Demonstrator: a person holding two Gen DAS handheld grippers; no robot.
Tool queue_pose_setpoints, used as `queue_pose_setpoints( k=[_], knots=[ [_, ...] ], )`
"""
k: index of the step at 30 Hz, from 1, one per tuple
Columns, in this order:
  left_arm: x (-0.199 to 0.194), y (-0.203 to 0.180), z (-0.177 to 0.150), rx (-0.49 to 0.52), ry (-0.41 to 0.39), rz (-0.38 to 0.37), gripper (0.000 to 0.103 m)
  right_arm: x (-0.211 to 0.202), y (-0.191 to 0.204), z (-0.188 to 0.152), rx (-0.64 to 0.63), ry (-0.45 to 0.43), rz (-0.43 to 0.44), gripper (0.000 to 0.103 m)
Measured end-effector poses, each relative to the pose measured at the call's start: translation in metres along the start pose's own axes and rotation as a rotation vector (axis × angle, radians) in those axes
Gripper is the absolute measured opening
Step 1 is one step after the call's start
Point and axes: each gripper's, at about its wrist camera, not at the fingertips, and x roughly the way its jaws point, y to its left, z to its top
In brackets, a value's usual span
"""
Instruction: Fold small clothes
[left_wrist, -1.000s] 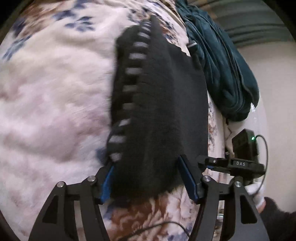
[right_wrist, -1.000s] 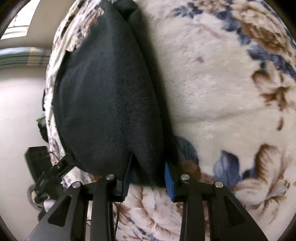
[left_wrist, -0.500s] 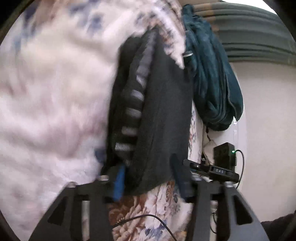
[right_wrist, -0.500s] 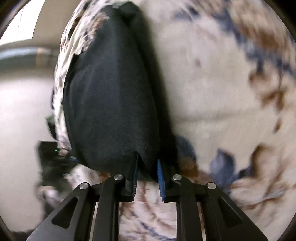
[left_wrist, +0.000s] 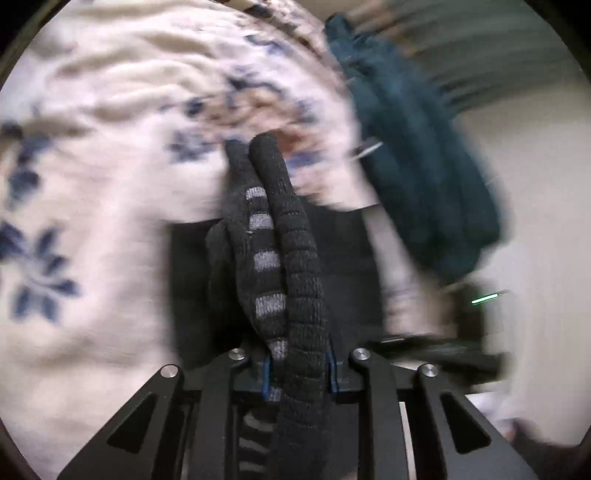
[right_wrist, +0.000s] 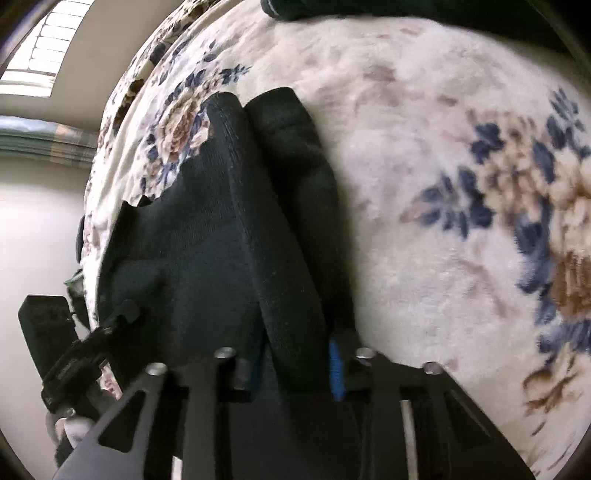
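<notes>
Bed under my view with cream floral fleece blanket (right_wrist: 424, 192); black knit garment (right_wrist: 207, 236) and teal garment (left_wrist: 417, 166) lie on it.

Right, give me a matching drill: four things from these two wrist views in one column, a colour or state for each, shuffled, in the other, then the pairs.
Things:
1. left gripper
2. right gripper
3. blanket
4. teal garment

States:
A. cream with blue and brown flowers
B. shut on plain black cloth
C. bunched at the blanket's edge
D. shut on grey-striped black knit

Pairs: 1-D, 2-B, 3-A, 4-C
</notes>
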Motion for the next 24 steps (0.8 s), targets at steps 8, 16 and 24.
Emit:
queue_pose_setpoints(
  k=[8, 16, 24],
  knots=[
    [-0.016, 0.07, -0.007, -0.281, -0.012, -0.02, 0.035, -0.003, -0.043, -0.005, 0.21, 0.009, 0.229, 0.023],
    [0.002, 0.034, 0.027, -0.119, -0.01, 0.188, 0.061, -0.017, 0.001, 0.03, 0.053, -0.089, 0.08, 0.034],
    [0.012, 0.031, 0.034, 0.035, 0.054, 0.404, 0.021, -0.037, 0.009, 0.034, 0.065, -0.18, 0.002, 0.007]
  ],
)
